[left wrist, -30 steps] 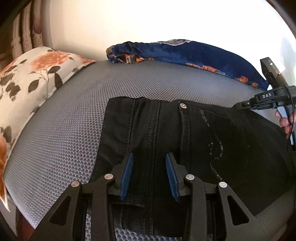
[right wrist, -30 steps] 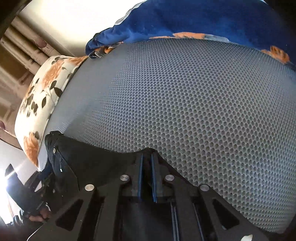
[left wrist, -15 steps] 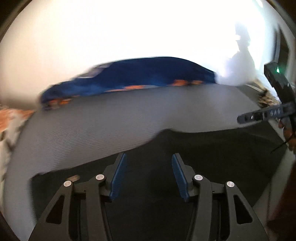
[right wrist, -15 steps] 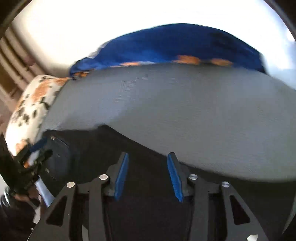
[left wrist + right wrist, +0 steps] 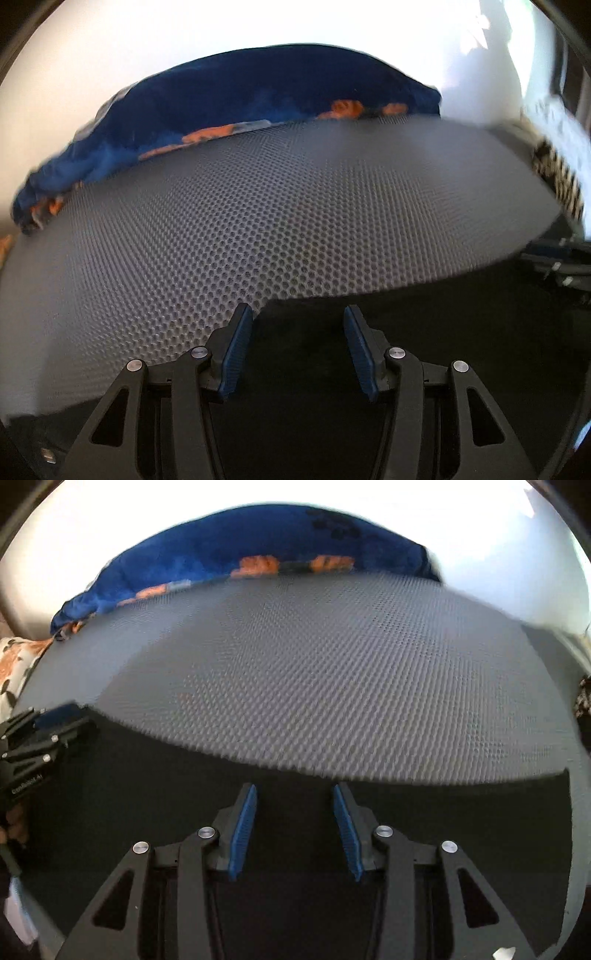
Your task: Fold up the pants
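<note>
The black pants (image 5: 406, 350) lie flat on a grey honeycomb-textured mat (image 5: 258, 221), spread across the near part of it in both wrist views. The left gripper (image 5: 298, 325) has its blue-padded fingers (image 5: 236, 347) spread wide with nothing between them; the left fingertip sits over the pants' far edge where dark cloth meets mat, and the right one is over the cloth. The right gripper (image 5: 294, 801) is likewise spread wide and holds nothing, with both fingertips over the pants (image 5: 295, 849) just short of the garment's far edge. Whether either touches the cloth cannot be told. A blue floral blanket (image 5: 240, 107) is bunched along the mat's far side, and a floral pillow (image 5: 14, 664) shows at the left edge of the right view.
</note>
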Action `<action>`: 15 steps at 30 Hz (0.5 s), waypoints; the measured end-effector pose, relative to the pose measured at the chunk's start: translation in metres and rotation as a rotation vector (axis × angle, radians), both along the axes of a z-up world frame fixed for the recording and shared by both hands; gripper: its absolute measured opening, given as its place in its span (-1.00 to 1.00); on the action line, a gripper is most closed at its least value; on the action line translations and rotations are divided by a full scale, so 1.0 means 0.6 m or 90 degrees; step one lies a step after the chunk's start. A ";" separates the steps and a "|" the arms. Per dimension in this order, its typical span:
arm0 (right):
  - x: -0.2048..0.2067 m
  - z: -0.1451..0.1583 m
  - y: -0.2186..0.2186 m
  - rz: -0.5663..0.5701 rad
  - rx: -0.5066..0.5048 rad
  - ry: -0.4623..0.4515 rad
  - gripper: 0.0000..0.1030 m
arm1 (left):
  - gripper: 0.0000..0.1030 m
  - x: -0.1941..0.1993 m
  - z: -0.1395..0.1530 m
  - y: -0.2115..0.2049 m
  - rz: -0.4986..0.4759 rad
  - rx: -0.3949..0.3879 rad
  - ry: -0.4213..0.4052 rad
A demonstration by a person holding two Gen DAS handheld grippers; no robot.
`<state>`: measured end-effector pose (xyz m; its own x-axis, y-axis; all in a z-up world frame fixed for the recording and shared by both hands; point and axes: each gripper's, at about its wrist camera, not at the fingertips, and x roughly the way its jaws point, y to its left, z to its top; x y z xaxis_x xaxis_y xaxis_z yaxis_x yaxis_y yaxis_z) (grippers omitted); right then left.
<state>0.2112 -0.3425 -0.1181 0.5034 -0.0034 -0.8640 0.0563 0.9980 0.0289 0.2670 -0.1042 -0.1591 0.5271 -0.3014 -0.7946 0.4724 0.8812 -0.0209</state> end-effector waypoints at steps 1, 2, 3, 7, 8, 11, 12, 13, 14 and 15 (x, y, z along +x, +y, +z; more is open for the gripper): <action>0.004 0.001 -0.003 -0.004 -0.003 -0.004 -0.21 | 0.05 0.003 -0.001 0.003 0.004 -0.005 0.005; 0.010 0.003 -0.005 -0.009 -0.002 -0.009 -0.19 | 0.05 0.005 -0.001 0.003 0.005 -0.007 0.006; 0.016 0.006 -0.007 -0.012 -0.001 -0.009 -0.17 | 0.04 0.006 0.001 0.004 0.008 -0.006 0.007; 0.016 0.021 -0.022 -0.022 0.050 -0.007 -0.16 | 0.04 -0.014 0.030 0.024 0.022 -0.013 -0.010; 0.008 0.028 -0.025 -0.020 0.064 -0.010 -0.16 | 0.04 -0.028 0.040 0.033 0.015 -0.020 -0.018; -0.024 0.044 -0.027 -0.016 0.062 -0.018 -0.14 | 0.04 -0.072 0.059 0.065 0.018 -0.016 -0.030; -0.037 0.044 -0.028 -0.014 0.063 -0.015 -0.14 | 0.04 -0.086 0.064 0.082 0.023 -0.020 -0.027; -0.048 0.044 -0.031 -0.017 0.066 -0.013 -0.14 | 0.04 -0.095 0.065 0.095 0.032 -0.020 -0.025; -0.060 0.042 -0.039 -0.023 0.071 -0.011 -0.14 | 0.04 -0.108 0.066 0.114 0.048 -0.014 -0.022; -0.072 0.039 -0.046 -0.028 0.074 -0.006 -0.14 | 0.04 -0.118 0.065 0.129 0.058 -0.009 -0.018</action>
